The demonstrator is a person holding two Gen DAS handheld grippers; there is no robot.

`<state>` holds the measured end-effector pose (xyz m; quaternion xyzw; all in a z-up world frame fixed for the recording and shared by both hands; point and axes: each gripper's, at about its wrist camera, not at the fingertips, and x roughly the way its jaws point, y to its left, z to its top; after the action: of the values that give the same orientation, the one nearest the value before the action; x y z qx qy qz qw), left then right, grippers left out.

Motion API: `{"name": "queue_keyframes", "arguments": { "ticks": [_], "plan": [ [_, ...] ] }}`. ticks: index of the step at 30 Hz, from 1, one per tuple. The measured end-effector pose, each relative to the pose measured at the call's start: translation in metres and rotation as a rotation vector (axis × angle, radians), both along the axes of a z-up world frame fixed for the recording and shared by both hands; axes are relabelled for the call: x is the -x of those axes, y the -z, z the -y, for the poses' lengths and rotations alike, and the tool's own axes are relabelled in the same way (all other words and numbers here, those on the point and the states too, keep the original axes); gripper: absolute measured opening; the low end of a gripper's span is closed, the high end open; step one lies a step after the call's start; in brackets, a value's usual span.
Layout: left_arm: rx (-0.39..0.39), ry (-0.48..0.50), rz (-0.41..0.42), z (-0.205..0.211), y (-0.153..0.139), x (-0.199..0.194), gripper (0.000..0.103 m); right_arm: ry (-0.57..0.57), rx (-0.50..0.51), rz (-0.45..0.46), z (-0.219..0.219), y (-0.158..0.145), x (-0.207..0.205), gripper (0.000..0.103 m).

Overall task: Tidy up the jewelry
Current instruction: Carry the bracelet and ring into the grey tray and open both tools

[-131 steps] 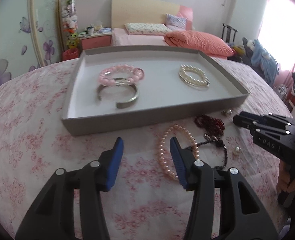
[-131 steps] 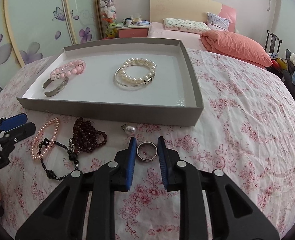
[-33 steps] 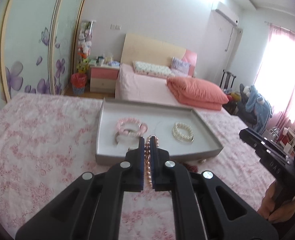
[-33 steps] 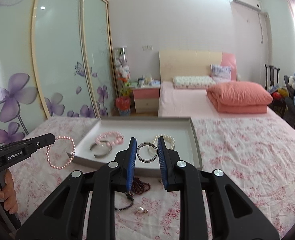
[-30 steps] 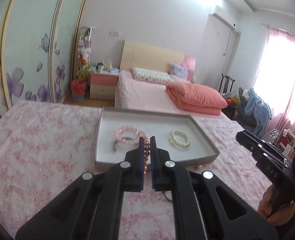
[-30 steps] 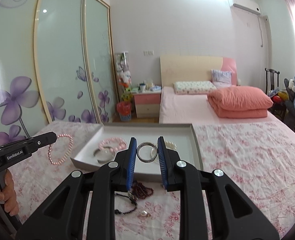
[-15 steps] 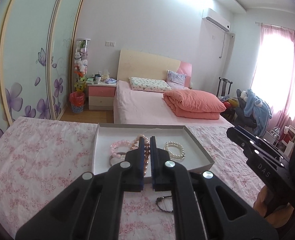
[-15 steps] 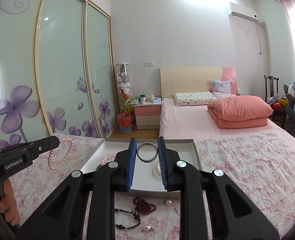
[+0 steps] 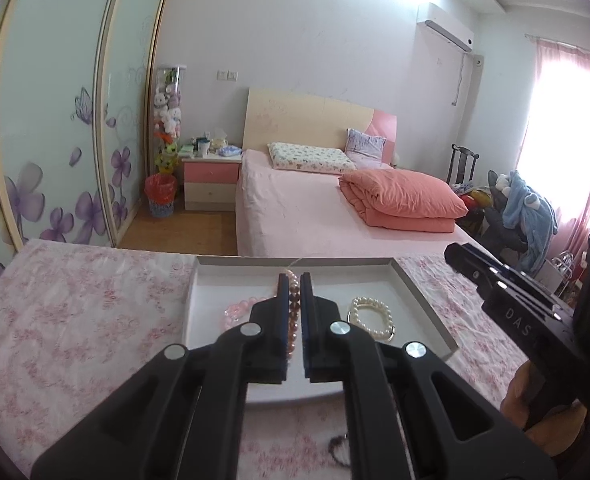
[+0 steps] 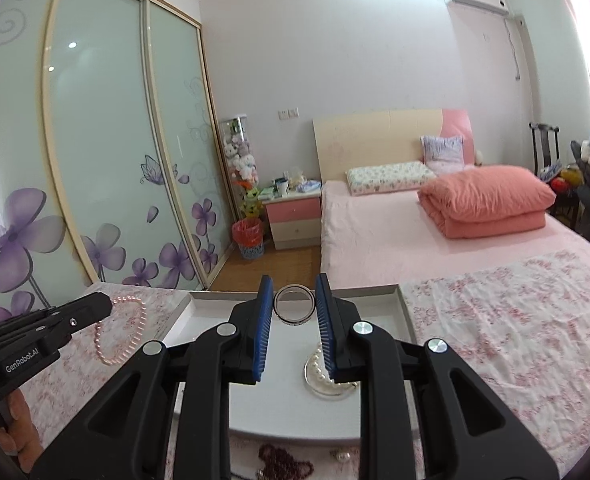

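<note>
The left gripper (image 9: 294, 280) is clenched on a pink pearl strand (image 9: 293, 312), a loop of small round glossy beads pinched between the flat blue pads. In the right wrist view the strand (image 10: 121, 330) hangs as a slack loop from the tip of that gripper (image 10: 105, 306), above the flowered cloth and just left of the tray's left wall.

The right gripper (image 10: 294, 292) grasps a ring (image 10: 294, 310), a smooth metal band with a dark patterned edge, held upright with its opening facing the camera between ribbed blue pads. It hovers over the middle of the tray.

The tray (image 9: 423, 300) is a shallow grey rectangle with thin upright walls and a flat matte floor. On its right half lies a white pearl bracelet (image 9: 371, 318), round cream beads stacked in coils; the right wrist view shows it (image 10: 321, 372) with a silver bangle rim around it. On the left half sits a pink bead bracelet (image 9: 237, 312), partly hidden behind the left gripper. The far strip of the tray floor between these pieces is bare.

The cloth (image 10: 515, 328) is soft, wrinkled, white with pink flowers, and lies open to the right of the tray. Just near the tray's near wall lie a dark red bead string (image 10: 285, 460) and a loose pearl (image 10: 342, 456).
</note>
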<state>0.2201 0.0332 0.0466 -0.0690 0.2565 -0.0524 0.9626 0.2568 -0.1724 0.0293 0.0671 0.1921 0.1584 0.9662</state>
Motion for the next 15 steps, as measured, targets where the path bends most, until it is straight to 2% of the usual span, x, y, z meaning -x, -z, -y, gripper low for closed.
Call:
{"name": "queue_keyframes", "arguments": {
  "ticks": [5,15],
  "plan": [
    [-0.013,-0.012,-0.022,0.0,0.013,-0.034,0.006,-0.012,0.004,-0.062,-0.005,0.014,-0.027,0.023],
    [-0.004,-0.027,-0.092,-0.002,0.043,-0.076,0.007,-0.002,0.027,-0.154,-0.015,0.039,-0.055,0.023]
  ]
}}
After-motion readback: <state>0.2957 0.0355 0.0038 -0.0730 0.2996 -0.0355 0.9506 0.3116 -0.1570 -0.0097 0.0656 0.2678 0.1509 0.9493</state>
